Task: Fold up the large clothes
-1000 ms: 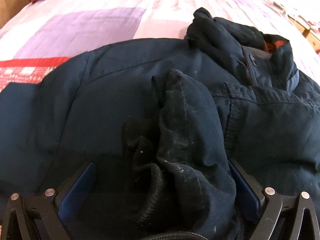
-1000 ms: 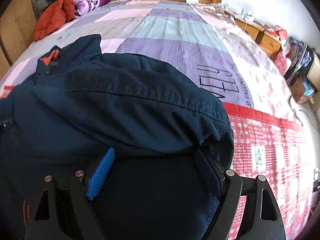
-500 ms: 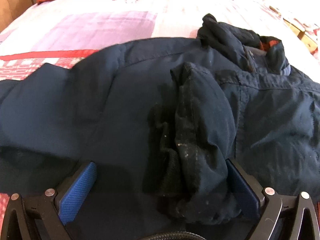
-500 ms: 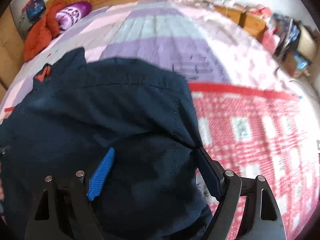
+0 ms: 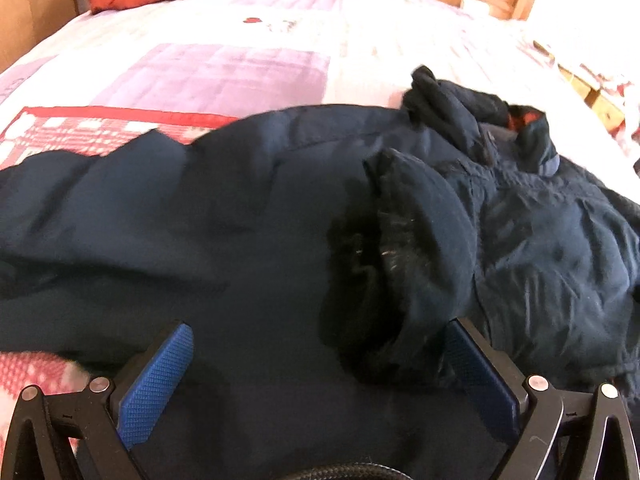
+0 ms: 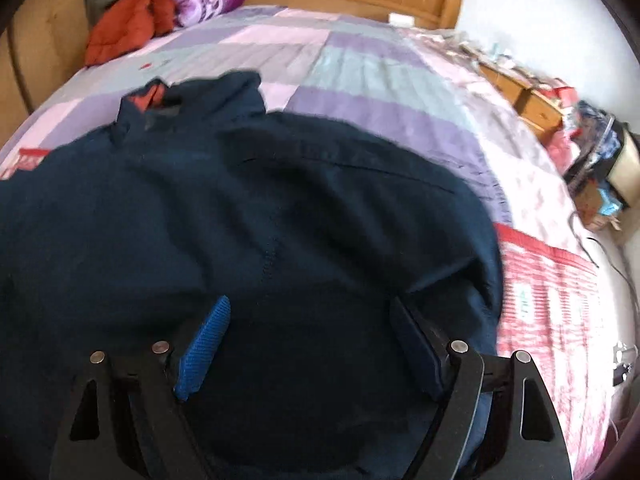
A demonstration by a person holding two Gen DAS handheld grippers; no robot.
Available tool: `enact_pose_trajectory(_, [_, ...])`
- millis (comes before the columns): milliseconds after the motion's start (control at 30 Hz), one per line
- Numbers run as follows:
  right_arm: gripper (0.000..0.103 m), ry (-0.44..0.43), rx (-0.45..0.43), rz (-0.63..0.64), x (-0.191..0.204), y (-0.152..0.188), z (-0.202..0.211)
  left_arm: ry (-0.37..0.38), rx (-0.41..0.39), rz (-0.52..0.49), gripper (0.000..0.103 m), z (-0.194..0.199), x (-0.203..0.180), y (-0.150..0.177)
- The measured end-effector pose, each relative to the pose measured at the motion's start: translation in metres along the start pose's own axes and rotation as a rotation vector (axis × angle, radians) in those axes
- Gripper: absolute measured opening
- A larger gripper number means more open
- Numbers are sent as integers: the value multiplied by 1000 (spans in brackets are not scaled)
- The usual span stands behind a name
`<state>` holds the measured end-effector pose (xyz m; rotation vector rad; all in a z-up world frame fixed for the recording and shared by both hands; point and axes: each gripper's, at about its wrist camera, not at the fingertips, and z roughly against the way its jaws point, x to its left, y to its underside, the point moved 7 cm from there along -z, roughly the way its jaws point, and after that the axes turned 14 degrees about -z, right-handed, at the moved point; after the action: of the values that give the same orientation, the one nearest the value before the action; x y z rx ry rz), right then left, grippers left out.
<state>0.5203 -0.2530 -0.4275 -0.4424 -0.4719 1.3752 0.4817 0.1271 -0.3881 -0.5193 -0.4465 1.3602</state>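
A: So where is the navy jacket (image 5: 248, 216)?

B: It lies flat on the quilted bed (image 5: 224, 72). Its collar (image 5: 528, 136) points to about 1 o'clock from the left gripper (image 5: 320, 364).

A: Are the grippers holding it?

B: No, I think not. The left gripper is spread wide, and the sleeve cuff (image 5: 400, 264) sits loose by its 3 o'clock finger. The right gripper (image 6: 308, 340) is spread wide too, with dark cloth between its fingers.

A: Which way does the jacket run?

B: From 6 up to 12. The left gripper is nearer the cuff.
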Motion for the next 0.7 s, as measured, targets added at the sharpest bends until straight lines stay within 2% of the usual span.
enact_pose_trajectory(100, [85,-34,-46,54,21,1,16,-64,3,20,103,6,24,15])
enact_pose_trajectory(200, [85,-78,-36,126,58,8,16,-110,37,71,103,4,51,30])
enact_pose_trajectory(333, [85,-117,-6,143,91,22,11,-181,61,170,103,10,107,47])
enact_pose_trajectory(467, [86,-89,11,120,109,31,0,-253,55,303,103,25,175,62])
enact_pose_trajectory(533, [90,-70,-3,93,110,32,-6,-292,50,363,103,35,212,71])
enact_pose_trajectory(600, [98,-46,-24,83,108,35,-11,-332,47,419,103,45,245,81])
enact_pose_trajectory(700, [100,-39,-56,77,105,39,-14,-396,44,523,103,61,305,104])
